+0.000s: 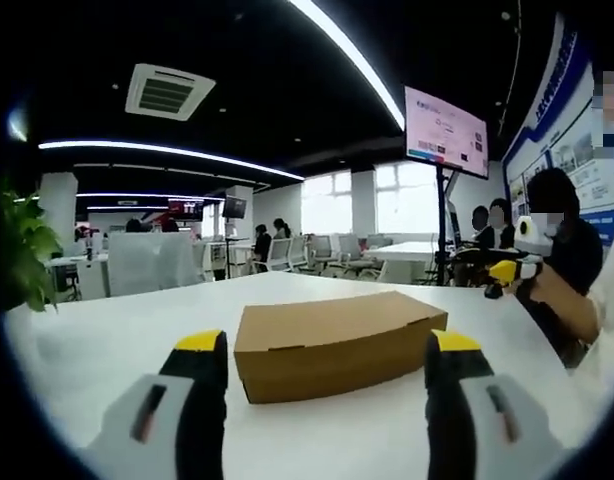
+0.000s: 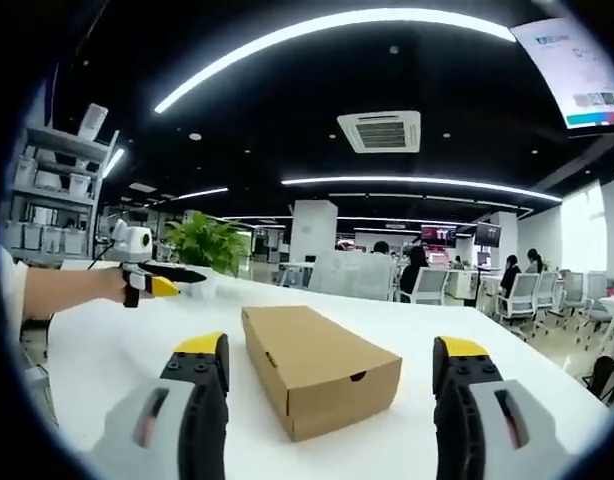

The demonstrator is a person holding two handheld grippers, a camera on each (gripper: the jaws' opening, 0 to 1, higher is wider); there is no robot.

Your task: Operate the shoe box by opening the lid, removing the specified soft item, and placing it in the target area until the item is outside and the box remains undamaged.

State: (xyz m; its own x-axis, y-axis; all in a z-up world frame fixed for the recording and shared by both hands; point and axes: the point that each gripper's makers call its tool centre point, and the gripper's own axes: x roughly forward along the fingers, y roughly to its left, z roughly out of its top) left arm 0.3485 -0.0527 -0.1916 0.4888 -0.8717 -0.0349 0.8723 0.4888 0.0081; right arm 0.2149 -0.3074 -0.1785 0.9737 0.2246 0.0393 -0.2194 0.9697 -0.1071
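Left gripper view: plain brown cardboard shoe box (image 1: 337, 343), lid shut, sits flat on the smooth white counter (image 1: 107, 350) beyond the left tongs (image 1: 330, 362), jaws wide apart. Right gripper view: same matte, sharp-edged box (image 2: 319, 368) lies past the right tongs (image 2: 330, 362), also spread apart, empty.

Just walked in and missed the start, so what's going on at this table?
A person holds a two-jaw gripper in each hand over a white table, facing a closed brown cardboard shoe box. The left gripper and the right gripper both have their jaws spread apart, with the box lying beyond them, untouched. The lid is still down and nothing has been taken out yet. A potted plant stands at the table's far end, and an open office lies beyond.
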